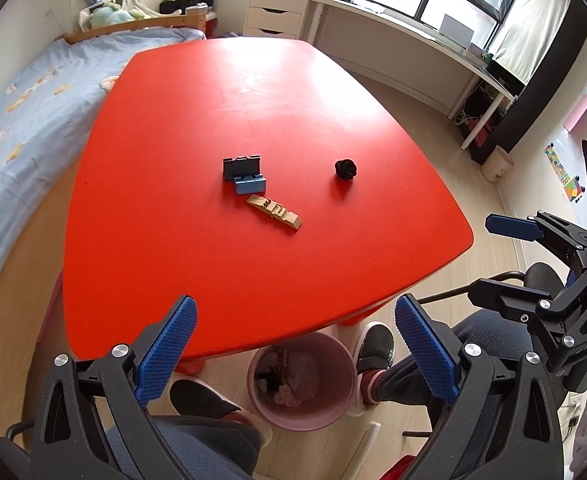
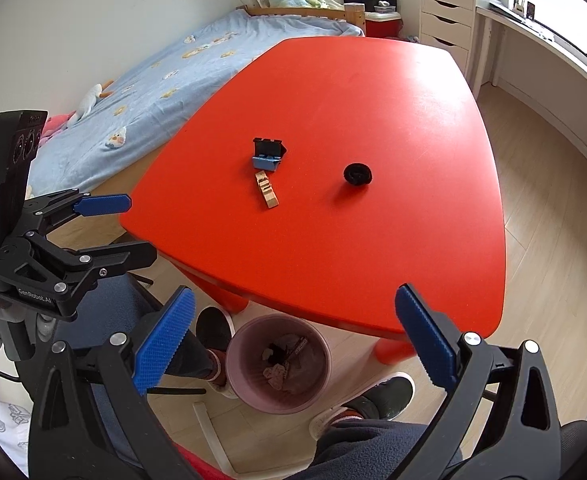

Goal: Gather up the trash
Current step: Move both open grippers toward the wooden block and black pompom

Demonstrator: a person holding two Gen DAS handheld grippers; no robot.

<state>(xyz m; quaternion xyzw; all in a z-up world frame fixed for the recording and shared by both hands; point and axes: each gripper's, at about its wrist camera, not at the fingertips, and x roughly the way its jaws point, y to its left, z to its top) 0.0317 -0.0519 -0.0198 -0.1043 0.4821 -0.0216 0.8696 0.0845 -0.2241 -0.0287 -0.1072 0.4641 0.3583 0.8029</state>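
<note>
- Left claw (image 1: 295, 344) and right claw (image 2: 293, 340): both spread, holding nothing, above pink bin (image 1: 301, 380).
- Trash on red bench (image 1: 253, 100): wooden piece (image 1: 274, 212), blue-black part (image 1: 244, 174), black knob (image 1: 346, 169) beyond bin.
- Judgement: take wooden piece first, nearest bin; pinch across its narrow width.

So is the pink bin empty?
No, the bin under the table edge already holds crumpled scraps and a wrapper.
</note>
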